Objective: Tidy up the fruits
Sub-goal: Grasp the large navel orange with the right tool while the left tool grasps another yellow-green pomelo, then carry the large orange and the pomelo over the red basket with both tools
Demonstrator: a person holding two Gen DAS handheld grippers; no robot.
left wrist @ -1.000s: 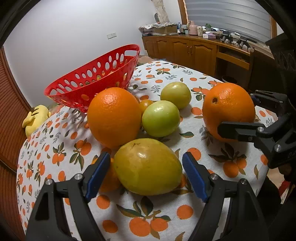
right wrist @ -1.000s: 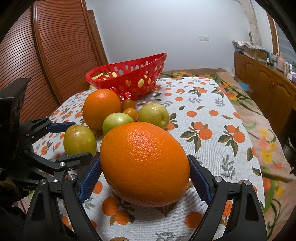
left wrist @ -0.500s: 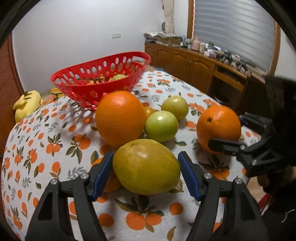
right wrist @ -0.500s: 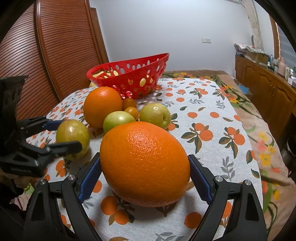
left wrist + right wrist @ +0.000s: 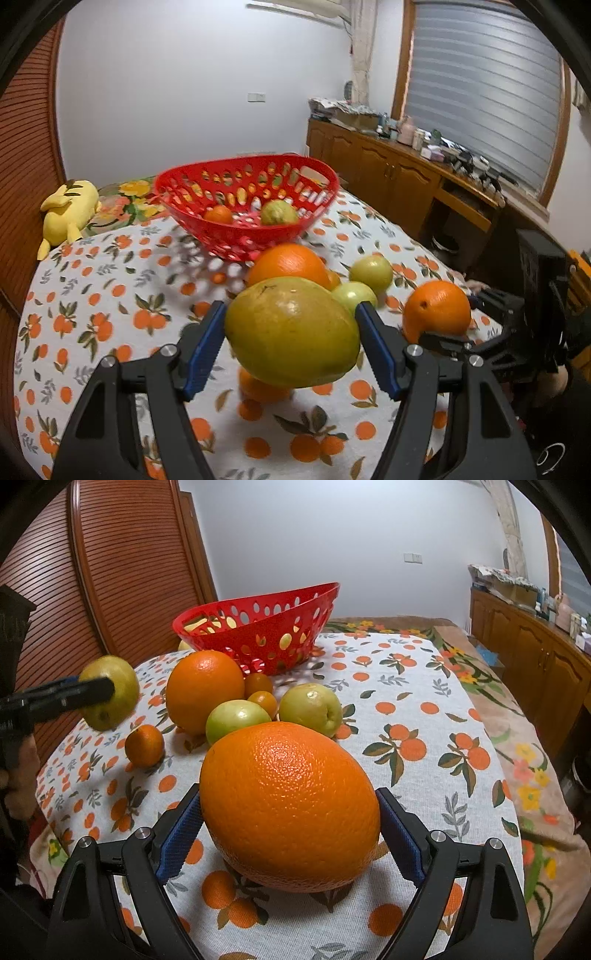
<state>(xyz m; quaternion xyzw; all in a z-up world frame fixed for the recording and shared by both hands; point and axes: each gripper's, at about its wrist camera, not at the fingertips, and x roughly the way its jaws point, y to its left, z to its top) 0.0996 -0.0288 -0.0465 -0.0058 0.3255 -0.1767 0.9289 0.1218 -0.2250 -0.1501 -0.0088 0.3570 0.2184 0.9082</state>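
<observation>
1. The left tool (image 5: 291, 341) is clamping the large yellow-green oval fruit (image 5: 291, 332) between its blue pads, clear of the bench (image 5: 92, 288).
2. Judging by the task, it is heading for the red perforated plastic basket (image 5: 243, 177); it should clear the rim, then let go low inside.
3. The right tool (image 5: 290, 834) is bracketing the big round orange (image 5: 290, 808), which is sitting on the cloth; whether its pads are pressing, I cannot tell.

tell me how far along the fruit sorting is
Early. The red basket holds only a small orange fruit and a green one. In hand: the left gripper has a yellow-green fruit lifted off the table; the right gripper brackets a big orange resting on the tablecloth. Left: another orange, two green fruits and three small orange ones.
</observation>
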